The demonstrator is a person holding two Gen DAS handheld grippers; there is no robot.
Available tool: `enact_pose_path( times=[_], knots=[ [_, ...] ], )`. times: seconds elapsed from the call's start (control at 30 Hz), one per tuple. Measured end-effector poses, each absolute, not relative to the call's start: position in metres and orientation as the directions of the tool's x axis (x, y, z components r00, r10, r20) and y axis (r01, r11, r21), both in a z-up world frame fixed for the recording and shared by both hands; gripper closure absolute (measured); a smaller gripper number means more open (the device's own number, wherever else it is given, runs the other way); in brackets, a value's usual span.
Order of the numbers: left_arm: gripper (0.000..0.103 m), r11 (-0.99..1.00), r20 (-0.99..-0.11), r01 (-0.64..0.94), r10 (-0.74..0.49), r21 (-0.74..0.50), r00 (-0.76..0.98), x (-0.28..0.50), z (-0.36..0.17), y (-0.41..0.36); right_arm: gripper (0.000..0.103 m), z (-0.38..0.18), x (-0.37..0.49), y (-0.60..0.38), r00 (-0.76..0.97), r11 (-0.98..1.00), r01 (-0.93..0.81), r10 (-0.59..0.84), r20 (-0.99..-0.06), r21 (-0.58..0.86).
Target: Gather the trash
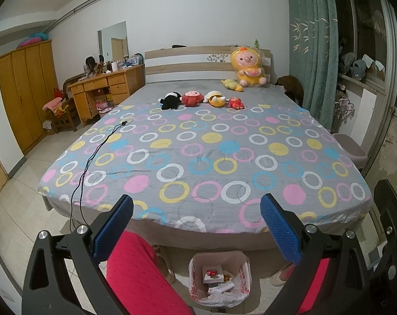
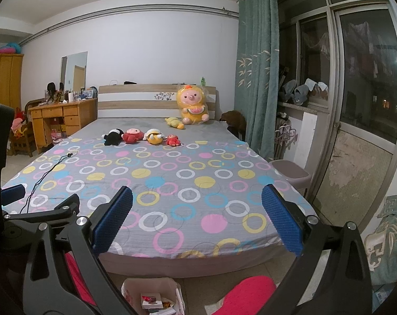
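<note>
Both views are partly blocked at the bottom by gripper arms and the person's red-trousered legs (image 1: pixel 135 275). The lined trash bin (image 1: pixel 219 278) stands on the floor at the foot of the bed (image 1: pixel 198 157); in the right wrist view the same bin (image 2: pixel 153 296) is cut off by the lower frame edge, only its rear rim and some contents showing. Contents include a small box with a red item and white packaging; further detail cannot be made out. Left gripper (image 1: pixel 197 225): jaws spread wide, nothing between the blue pads, held above the bin with the bin lying below and between the fingers. Right gripper (image 2: pixel 197 225): jaws likewise wide and empty, the bin below and toward its left finger. The left gripper's tip also appears at the right view's left edge. A black cable (image 1: pixel 93 155) trails over the bed's left side down to the floor. Four small plush toys (image 1: pixel 202 99) sit in a row mid-bed, a large yellow plush (image 1: pixel 248 67) against the headboard. A lidded bin (image 2: pixel 292 174) stands just beside the bed's right edge, near the curtain (image 2: pixel 258 65); tiled floor lies open left of the bed toward the desk (image 1: pixel 106 89)
</note>
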State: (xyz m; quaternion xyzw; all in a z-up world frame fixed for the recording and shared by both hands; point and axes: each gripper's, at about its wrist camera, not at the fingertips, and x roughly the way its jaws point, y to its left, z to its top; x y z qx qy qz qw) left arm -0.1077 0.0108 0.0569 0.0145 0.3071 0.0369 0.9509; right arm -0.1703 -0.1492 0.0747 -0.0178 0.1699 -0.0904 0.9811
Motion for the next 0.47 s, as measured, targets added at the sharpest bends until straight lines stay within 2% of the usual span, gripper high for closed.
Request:
enact_pose_path(
  times=[0.47],
  knots=[
    [0.008, 0.997, -0.586, -0.059, 0.078, 0.051, 0.807, -0.1079, 0.0572, 0.0117, 0.007, 0.0754, -0.1701, -0.1495, 0.926, 0.983, 0.172, -0.185, -0.329, -0.067]
  ],
)
